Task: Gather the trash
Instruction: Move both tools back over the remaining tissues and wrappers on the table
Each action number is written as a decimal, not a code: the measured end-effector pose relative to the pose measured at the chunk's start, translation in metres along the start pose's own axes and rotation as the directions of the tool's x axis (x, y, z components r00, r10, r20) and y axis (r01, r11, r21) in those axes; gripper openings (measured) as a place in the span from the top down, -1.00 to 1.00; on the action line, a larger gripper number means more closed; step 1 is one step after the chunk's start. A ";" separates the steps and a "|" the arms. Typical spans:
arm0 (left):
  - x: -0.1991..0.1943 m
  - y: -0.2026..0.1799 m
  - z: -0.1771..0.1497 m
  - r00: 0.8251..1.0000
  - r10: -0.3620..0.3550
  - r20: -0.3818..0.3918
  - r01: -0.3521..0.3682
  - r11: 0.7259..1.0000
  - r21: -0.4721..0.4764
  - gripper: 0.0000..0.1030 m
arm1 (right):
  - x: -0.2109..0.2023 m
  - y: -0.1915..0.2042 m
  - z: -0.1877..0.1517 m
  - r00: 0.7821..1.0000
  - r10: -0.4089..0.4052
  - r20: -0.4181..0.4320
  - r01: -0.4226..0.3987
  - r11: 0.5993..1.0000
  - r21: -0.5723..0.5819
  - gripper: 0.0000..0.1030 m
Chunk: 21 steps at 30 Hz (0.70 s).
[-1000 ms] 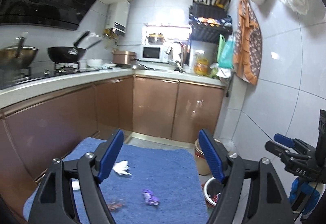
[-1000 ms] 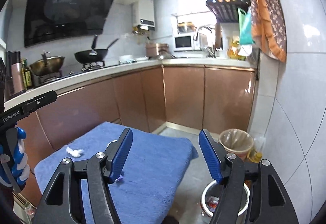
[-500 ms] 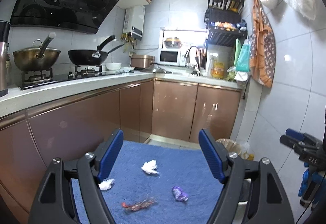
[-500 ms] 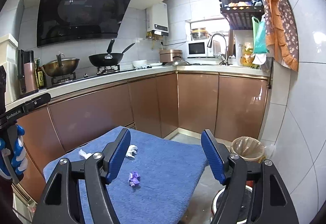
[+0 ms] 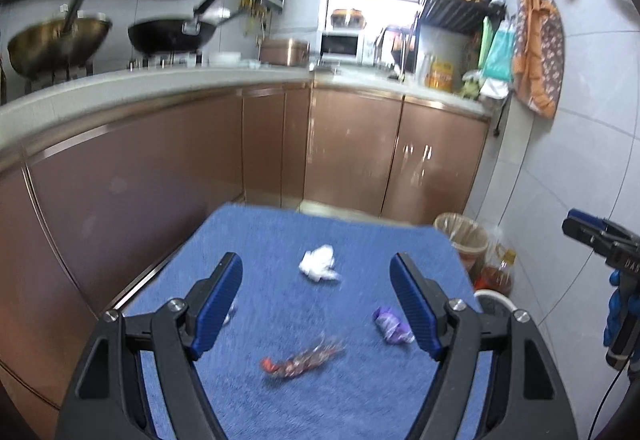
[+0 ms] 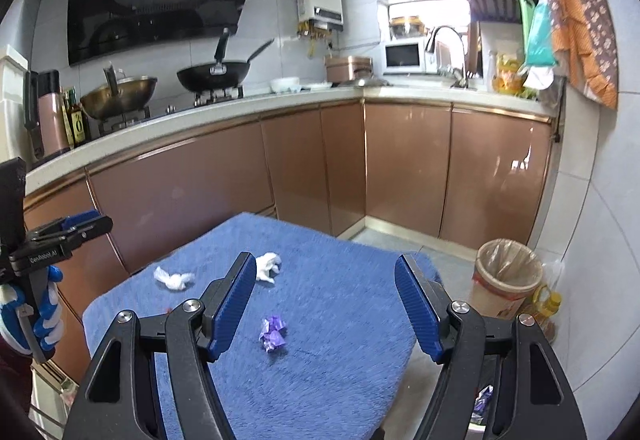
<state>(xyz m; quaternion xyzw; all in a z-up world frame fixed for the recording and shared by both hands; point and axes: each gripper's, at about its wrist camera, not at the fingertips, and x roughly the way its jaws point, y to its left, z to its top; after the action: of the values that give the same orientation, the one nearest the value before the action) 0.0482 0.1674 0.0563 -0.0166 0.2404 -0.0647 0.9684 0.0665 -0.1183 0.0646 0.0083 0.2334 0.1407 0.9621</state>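
Note:
A blue towel-covered table (image 5: 360,392) holds trash: a crumpled white tissue (image 5: 319,263), a purple wrapper (image 5: 390,325), a red-brown wrapper (image 5: 302,357) and a second white tissue (image 5: 229,312) half hidden behind the left finger. My left gripper (image 5: 318,302) is open and empty above them. My right gripper (image 6: 326,302) is open and empty above the purple wrapper (image 6: 273,333), with the two tissues (image 6: 267,266) (image 6: 174,278) farther off. A lined bin (image 6: 505,282) stands on the floor to the right, also in the left wrist view (image 5: 462,238).
Copper kitchen cabinets (image 6: 280,176) run behind and left of the table. A white bowl with scraps (image 5: 494,300) sits on the floor by the table's right edge. A yellow oil bottle (image 6: 546,306) stands beside the bin. The tiled wall (image 6: 592,240) is close on the right.
Both grippers have tilted down and moved in over the table; the trash sits larger and higher in both views. Both stay open.

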 end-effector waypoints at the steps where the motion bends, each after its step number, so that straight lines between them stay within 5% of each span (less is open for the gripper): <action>1: 0.010 0.008 -0.007 1.000 -0.004 -0.029 0.004 1.000 -0.008 -0.46 | 0.008 0.002 -0.003 1.000 0.003 -0.017 -0.003 1.000 -0.002 -0.38; 9: 0.068 0.049 -0.063 0.980 -0.036 -0.196 0.030 0.999 -0.034 -0.46 | 0.076 0.025 -0.030 0.987 0.052 -0.150 -0.054 0.998 -0.010 -0.38; 21: 0.122 0.054 -0.112 0.931 -0.156 -0.329 0.153 0.988 -0.034 -0.45 | 0.176 0.056 -0.084 0.923 0.116 -0.367 -0.129 0.992 -0.012 -0.38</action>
<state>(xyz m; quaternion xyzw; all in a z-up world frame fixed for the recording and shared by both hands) 0.1090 0.2047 -0.1027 -0.0278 0.3976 -0.1416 0.9061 0.1635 -0.0208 -0.0843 -0.0207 0.4047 0.2039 0.8912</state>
